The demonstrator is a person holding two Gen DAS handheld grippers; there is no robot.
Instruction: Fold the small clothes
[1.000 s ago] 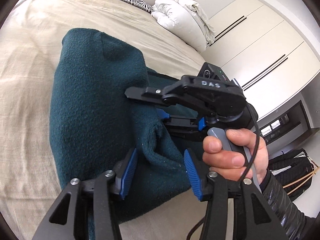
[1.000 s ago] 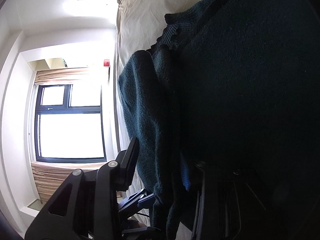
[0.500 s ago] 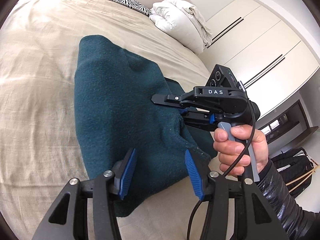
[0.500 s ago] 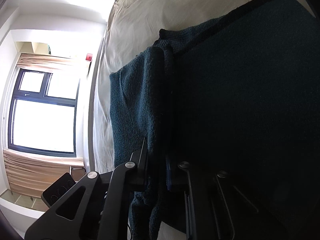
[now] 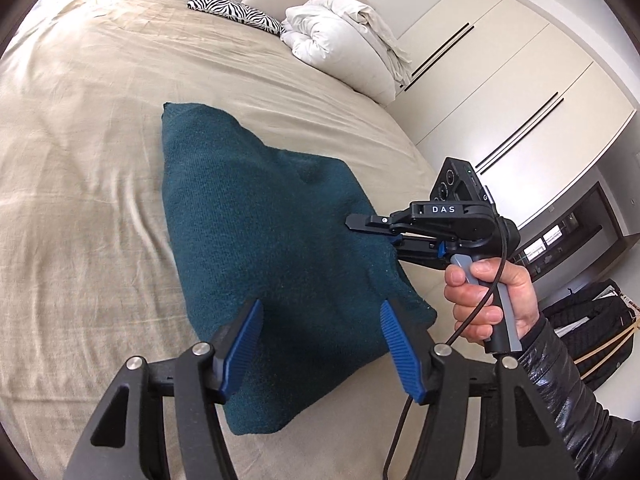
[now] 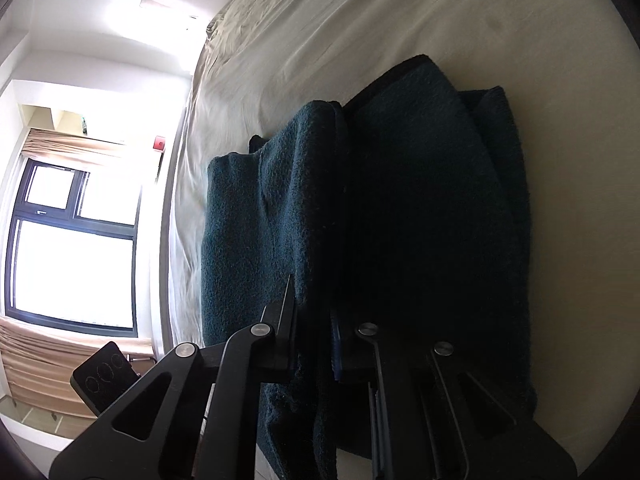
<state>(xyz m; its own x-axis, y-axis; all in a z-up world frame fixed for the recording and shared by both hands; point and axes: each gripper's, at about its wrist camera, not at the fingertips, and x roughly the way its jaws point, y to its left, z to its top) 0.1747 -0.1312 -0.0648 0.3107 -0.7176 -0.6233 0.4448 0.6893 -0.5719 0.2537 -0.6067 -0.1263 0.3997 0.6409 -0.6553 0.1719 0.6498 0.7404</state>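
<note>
A dark teal knitted garment (image 5: 256, 216) lies folded on the beige bed (image 5: 80, 200). My left gripper (image 5: 320, 308) hovers over its near end. Its jaws are opening, and the blue pads (image 5: 240, 348) stand apart without pressing the cloth below them. A hand holds my right gripper (image 5: 372, 234) at the garment's right edge, shut on a fold of it. In the right wrist view the garment (image 6: 420, 220) fills the middle in layers, and the right gripper (image 6: 314, 308) pinches an upright fold of the cloth between its fingers.
A zebra-print pillow (image 5: 236, 12) and a bundled white duvet (image 5: 344, 52) lie at the bed's head. White wardrobe doors (image 5: 500, 100) stand on the right, with a black bag (image 5: 592, 332) on the floor. A window (image 6: 72, 240) is beyond the bed's far side.
My left gripper's pads have spread and drawn back off the fold they had straddled. The right gripper closed on the garment's edge and moved right with it. The garment now lies longer and flatter.
</note>
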